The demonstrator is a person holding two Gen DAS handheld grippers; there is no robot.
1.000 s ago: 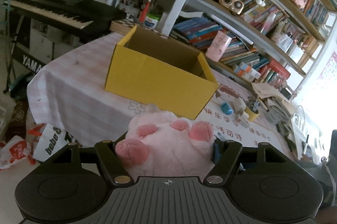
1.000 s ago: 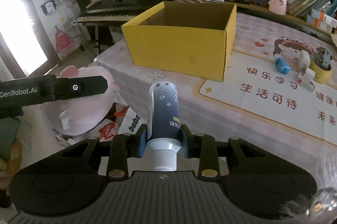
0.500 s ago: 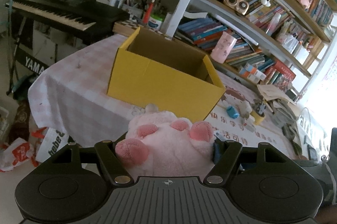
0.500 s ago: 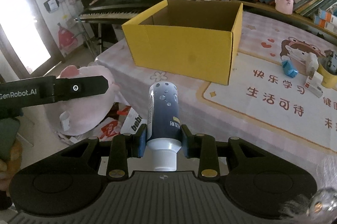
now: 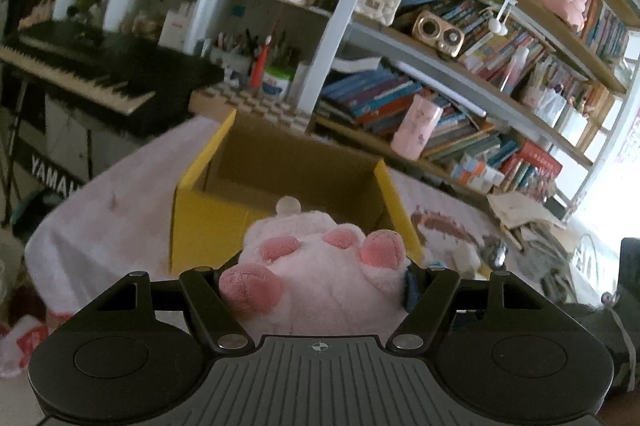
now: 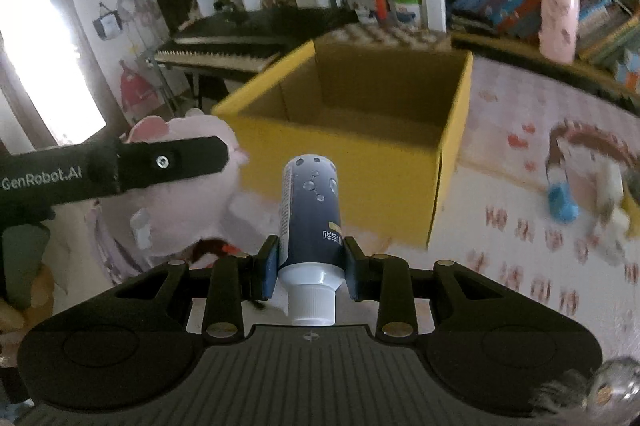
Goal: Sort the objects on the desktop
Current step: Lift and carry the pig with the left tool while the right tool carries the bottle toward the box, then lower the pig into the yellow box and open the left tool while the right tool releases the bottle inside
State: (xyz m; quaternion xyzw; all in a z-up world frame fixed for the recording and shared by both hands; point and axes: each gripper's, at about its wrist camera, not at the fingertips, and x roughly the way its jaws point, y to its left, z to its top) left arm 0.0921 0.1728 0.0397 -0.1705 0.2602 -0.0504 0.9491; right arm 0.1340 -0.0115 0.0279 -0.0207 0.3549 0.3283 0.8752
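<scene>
Pink plush clamped in left gripper, tube in right gripper, both near an open yellow box. Box sits on pink-checked tablecloth. Bookshelves far right, keyboard far left.

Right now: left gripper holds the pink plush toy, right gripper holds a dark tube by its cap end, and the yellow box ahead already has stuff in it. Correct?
Not quite. The yellow box looks empty: the right wrist view shows only bare cardboard inside. The rest holds: the left gripper grips the pink plush toy, and the right gripper is shut on the dark tube near its white cap.
</scene>
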